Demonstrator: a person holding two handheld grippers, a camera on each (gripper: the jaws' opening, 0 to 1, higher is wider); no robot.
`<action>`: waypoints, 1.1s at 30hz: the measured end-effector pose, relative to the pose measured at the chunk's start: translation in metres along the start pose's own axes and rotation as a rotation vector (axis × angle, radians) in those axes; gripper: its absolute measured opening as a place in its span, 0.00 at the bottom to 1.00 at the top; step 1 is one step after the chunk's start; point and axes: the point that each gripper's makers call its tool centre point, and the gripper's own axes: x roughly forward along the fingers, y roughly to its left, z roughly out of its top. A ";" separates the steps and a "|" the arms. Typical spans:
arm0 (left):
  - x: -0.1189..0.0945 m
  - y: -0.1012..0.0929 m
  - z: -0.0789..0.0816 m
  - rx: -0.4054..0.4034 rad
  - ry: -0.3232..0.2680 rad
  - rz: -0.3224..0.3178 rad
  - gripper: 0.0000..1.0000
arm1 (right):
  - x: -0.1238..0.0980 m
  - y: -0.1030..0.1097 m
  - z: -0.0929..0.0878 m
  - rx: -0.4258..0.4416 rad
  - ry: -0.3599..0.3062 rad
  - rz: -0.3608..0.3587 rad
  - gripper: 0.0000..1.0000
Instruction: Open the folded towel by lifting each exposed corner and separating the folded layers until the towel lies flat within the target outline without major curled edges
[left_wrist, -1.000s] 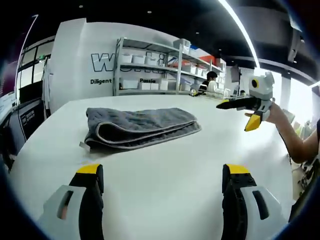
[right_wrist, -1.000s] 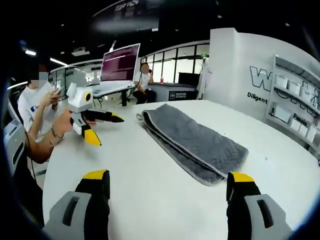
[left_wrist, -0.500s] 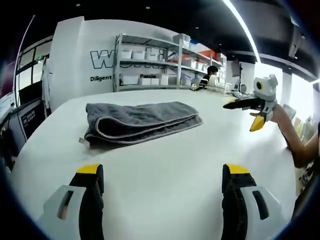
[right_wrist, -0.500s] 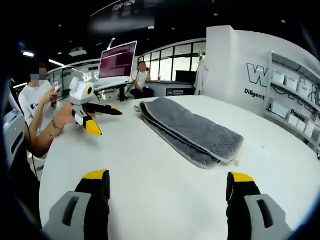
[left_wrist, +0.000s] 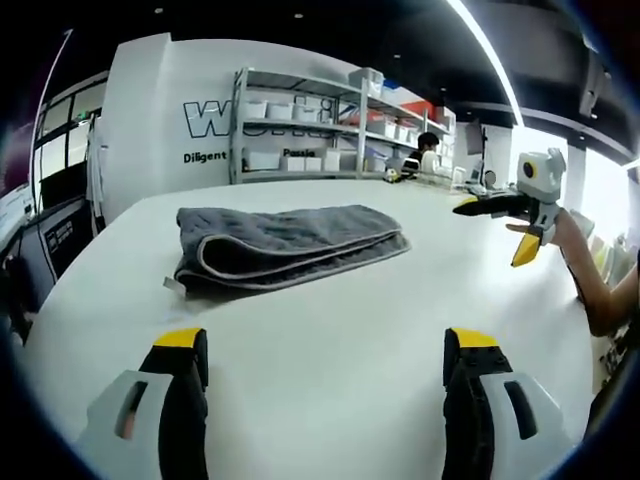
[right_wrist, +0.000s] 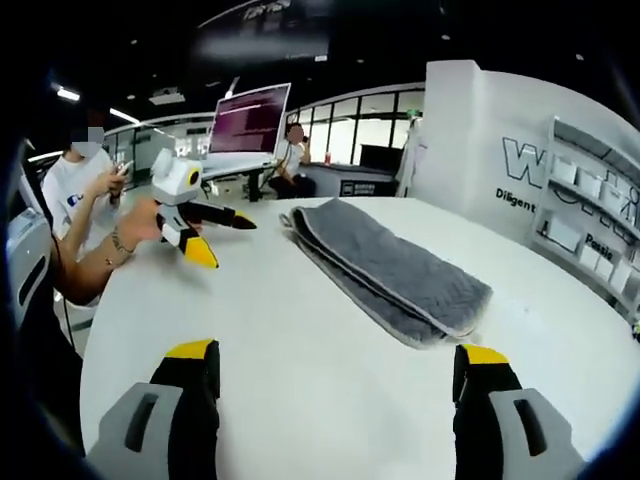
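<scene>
Towel (left_wrist: 285, 244) (right_wrist: 390, 268) folded on tabletop (left_wrist: 330, 340) (right_wrist: 300, 350). Left tool (left_wrist: 325, 350) and right tool (right_wrist: 335, 360) near towel, both wide open, empty.

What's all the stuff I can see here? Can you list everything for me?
towel: one, grey, folded, lying on the table
table: one, white, round-edged, under the towel
shelving: one unit, grey with white boxes, by the back wall
screen: one, lit, behind the table
people: one seated, white shirt; one standing by a desk
left gripper: one, grey, yellow-tipped fingers, open
right gripper: one, same colours, open
</scene>
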 end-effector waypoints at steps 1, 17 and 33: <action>0.000 0.000 0.000 0.000 0.000 0.001 0.96 | -0.001 -0.002 0.000 -0.009 0.003 -0.009 0.99; 0.002 0.019 0.023 0.055 0.007 0.059 0.94 | -0.012 -0.036 0.006 -0.063 0.002 -0.086 0.84; 0.033 0.059 0.040 0.074 0.038 0.071 0.88 | 0.037 -0.043 0.004 -0.007 0.021 0.033 0.53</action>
